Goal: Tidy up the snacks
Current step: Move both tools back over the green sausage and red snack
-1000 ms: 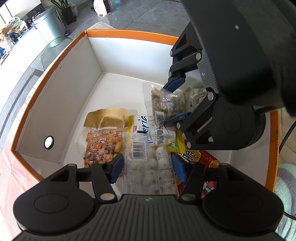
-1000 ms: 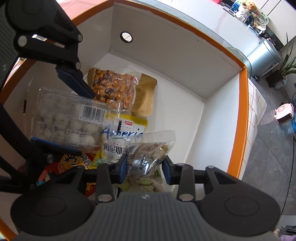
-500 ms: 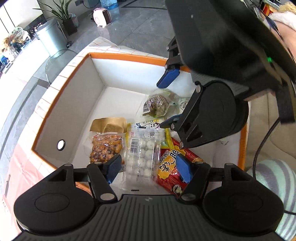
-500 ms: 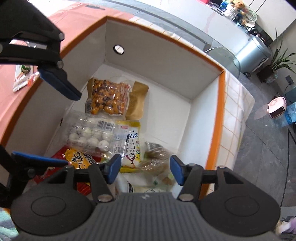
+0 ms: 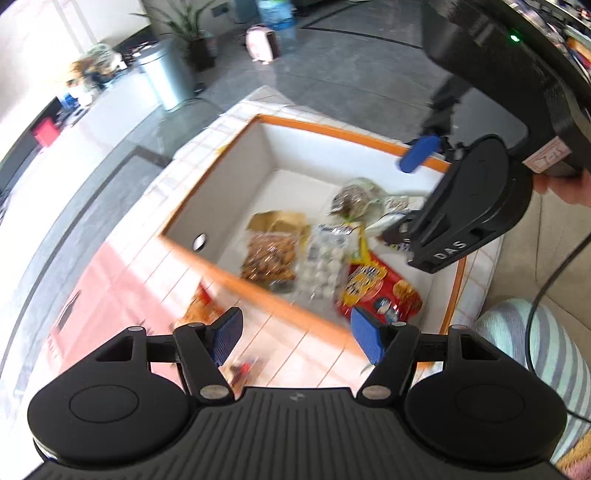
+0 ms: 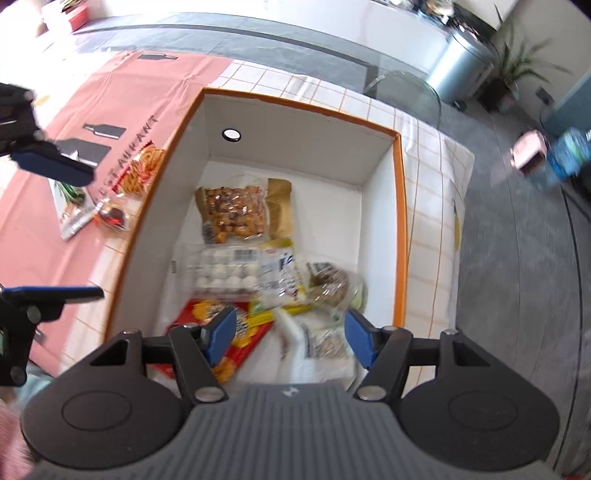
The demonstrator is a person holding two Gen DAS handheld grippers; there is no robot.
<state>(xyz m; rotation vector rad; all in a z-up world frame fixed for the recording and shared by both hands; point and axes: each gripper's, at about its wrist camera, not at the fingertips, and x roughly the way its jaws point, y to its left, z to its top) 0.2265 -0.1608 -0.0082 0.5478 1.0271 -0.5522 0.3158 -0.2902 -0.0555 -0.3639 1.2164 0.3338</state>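
text "DAS" is read on the right hand-held gripper (image 5: 448, 251) | letters "AURANT" are read on the pink cloth (image 6: 142, 136) | packet print is blurred, unreadable

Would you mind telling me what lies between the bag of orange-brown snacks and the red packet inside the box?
The clear tray of white balls lies between the orange-brown snack bag and the red packet; the right wrist view shows this best.

Bright daylight fills both fisheye views, blowing out the far white countertop (image 6: 258, 11) and upper left corner of the left view. Straight lines bow strongly toward the edges. Motion blur smears the orange-rimmed white cardboard box (image 5: 236, 275), its snack packets and the grey tiled floor (image 6: 517, 258). Shadows stay soft.
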